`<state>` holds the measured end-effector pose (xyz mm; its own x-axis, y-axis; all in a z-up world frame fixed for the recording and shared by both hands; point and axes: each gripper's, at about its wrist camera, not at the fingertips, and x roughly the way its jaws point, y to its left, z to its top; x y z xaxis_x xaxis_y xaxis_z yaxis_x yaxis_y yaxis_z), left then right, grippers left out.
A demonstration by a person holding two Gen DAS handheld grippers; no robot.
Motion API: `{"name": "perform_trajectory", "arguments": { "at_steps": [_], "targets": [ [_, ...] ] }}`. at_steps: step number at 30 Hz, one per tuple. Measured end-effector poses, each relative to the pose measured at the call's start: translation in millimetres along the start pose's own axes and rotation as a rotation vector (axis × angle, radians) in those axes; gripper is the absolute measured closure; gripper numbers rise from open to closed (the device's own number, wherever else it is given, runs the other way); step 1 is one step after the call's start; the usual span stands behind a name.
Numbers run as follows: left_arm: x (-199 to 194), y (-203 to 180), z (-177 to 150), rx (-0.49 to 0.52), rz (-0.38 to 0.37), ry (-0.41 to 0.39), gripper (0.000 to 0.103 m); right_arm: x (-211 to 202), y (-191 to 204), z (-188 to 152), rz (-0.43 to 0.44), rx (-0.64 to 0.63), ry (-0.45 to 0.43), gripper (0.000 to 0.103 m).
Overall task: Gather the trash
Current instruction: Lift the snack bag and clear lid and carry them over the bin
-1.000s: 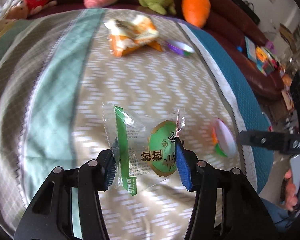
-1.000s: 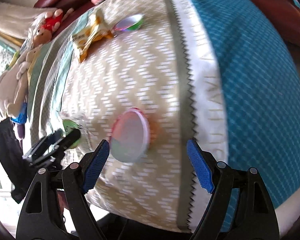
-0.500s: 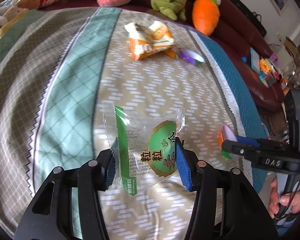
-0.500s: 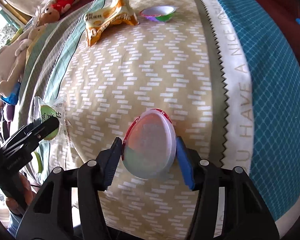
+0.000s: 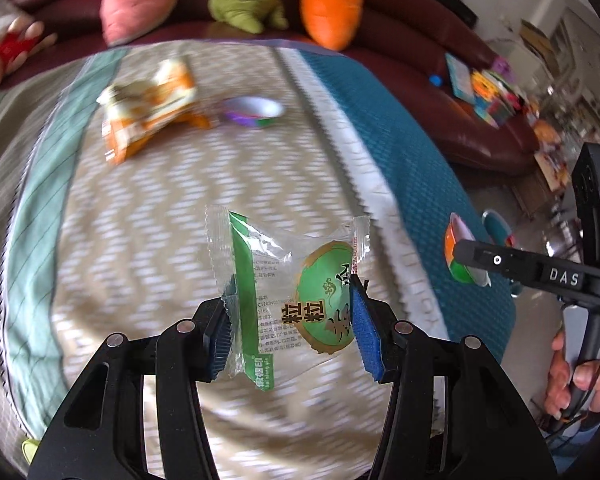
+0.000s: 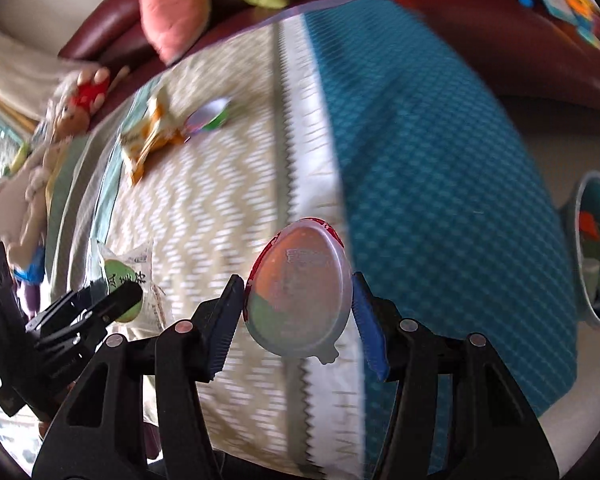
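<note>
My left gripper [image 5: 290, 316] is shut on a clear and green snack wrapper [image 5: 288, 288] and holds it above the patterned cloth [image 5: 148, 220]. My right gripper [image 6: 298, 314] is shut on an egg-shaped plastic cup [image 6: 298, 292] with an orange and green inside. The cup also shows in the left wrist view [image 5: 462, 256], at the right gripper's tip. The wrapper also shows in the right wrist view [image 6: 130, 280]. An orange snack bag [image 5: 148, 108] and a small purple cup [image 5: 254, 112] lie at the far side of the cloth.
A teal trash bin [image 6: 594, 248] with things inside stands on the floor to the right of the cloth-covered surface. A dark red sofa [image 5: 420, 40] with plush toys, including a carrot [image 5: 330, 8], runs along the back. Books lie on the sofa at right [image 5: 484, 88].
My right gripper closed on the egg-shaped cup and lifted it toward the right. My left gripper, still holding the wrapper, also moved right. The trash bin has come into the right wrist view.
</note>
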<state>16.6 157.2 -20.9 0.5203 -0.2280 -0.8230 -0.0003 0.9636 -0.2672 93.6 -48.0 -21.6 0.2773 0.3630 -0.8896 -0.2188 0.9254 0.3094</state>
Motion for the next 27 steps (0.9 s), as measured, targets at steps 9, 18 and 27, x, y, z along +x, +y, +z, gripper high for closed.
{"name": "perform_trajectory", "arguments": {
  "at_steps": [9,18,27],
  "targets": [
    [23.1,-77.6,18.5,0.132,-0.024,0.023,0.050,-43.9,-76.9,4.4,-0.003,0.120,-0.096,0.051],
    [53.9,-161.9,36.3,0.268,-0.054,0.052,0.050,-86.0,-155.4,0.7,-0.027,0.236,-0.190,0.051],
    [81.5,-250.4,42.1,0.385,-0.096,0.077,0.050,-128.4,-245.4,-23.0,-0.063,0.371,-0.277,0.051]
  ]
}}
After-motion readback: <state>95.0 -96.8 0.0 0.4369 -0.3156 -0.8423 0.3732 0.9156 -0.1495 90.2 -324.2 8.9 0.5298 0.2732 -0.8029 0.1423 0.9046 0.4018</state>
